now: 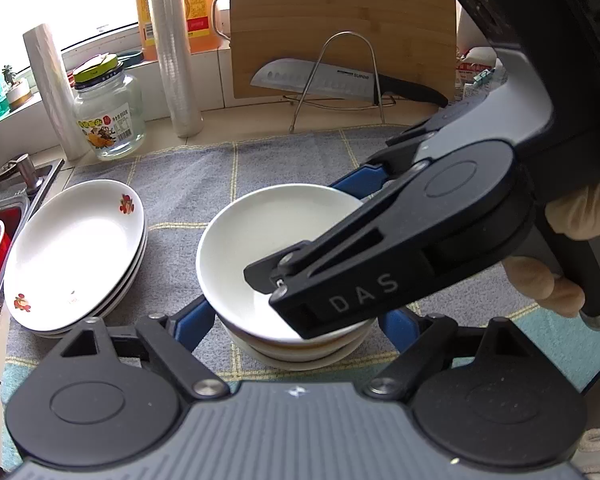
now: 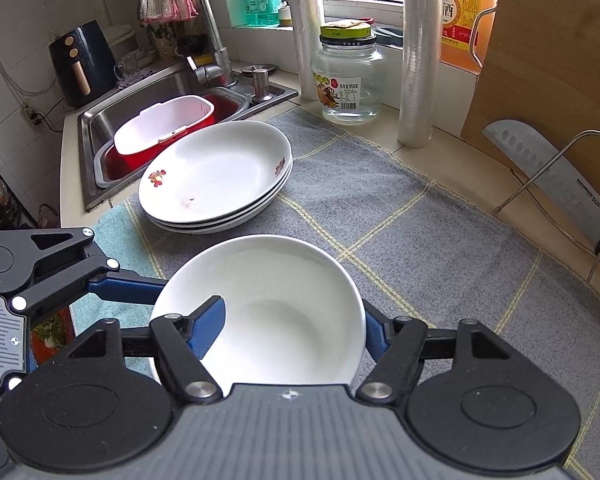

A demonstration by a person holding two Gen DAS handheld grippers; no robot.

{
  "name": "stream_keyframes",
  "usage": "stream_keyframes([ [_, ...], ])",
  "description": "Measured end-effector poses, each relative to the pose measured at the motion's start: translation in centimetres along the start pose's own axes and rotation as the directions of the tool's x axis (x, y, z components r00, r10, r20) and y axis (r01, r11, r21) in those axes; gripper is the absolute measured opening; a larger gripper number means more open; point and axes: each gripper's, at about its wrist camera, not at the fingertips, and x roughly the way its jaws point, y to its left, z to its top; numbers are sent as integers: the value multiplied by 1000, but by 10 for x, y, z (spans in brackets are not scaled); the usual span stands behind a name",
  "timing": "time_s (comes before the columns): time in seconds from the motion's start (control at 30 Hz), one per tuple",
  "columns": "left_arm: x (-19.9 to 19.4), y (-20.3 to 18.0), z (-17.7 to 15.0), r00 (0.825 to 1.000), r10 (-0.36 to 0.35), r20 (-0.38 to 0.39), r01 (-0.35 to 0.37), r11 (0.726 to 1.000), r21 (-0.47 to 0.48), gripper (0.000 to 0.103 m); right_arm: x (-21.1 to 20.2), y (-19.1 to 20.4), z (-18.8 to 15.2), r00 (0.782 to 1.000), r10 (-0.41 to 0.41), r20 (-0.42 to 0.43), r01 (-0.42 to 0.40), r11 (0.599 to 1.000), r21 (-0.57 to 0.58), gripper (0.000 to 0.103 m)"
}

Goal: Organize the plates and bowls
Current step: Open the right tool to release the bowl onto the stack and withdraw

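Where mat lies — three plates (image 2: 216,176), stacked

Both wrist cameras look steeply down from close above the bowls (image 1: 260,240). The left faces the board (image 1: 340,28), the right the sink (image 2: 160,92). Both show the plates (image 2: 216,176).

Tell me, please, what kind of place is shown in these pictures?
Most likely a home kitchen counter. A steel sink with a faucet sits at the left, a kitchen knife rests on a rack against a bamboo cutting board, and stacked floral plates lie on a grey mat.
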Motion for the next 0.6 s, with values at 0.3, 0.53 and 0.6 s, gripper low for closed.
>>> stream_keyframes([
  [0.3,-8,-3,0,1000,12,23,-13,999,38,91,-17,-2,5,998,-10,63,10,1000,-4,100],
  [0.53,-21,-2,-2,998,-27,56,24,998,55,94,-27,-14,-3,996,-40,75,38,999,29,101],
  [0.6,-23,-1,-4,998,-36,53,33,998,62,94,-27,-13,-9,997,-41,66,39,999,29,101],
])
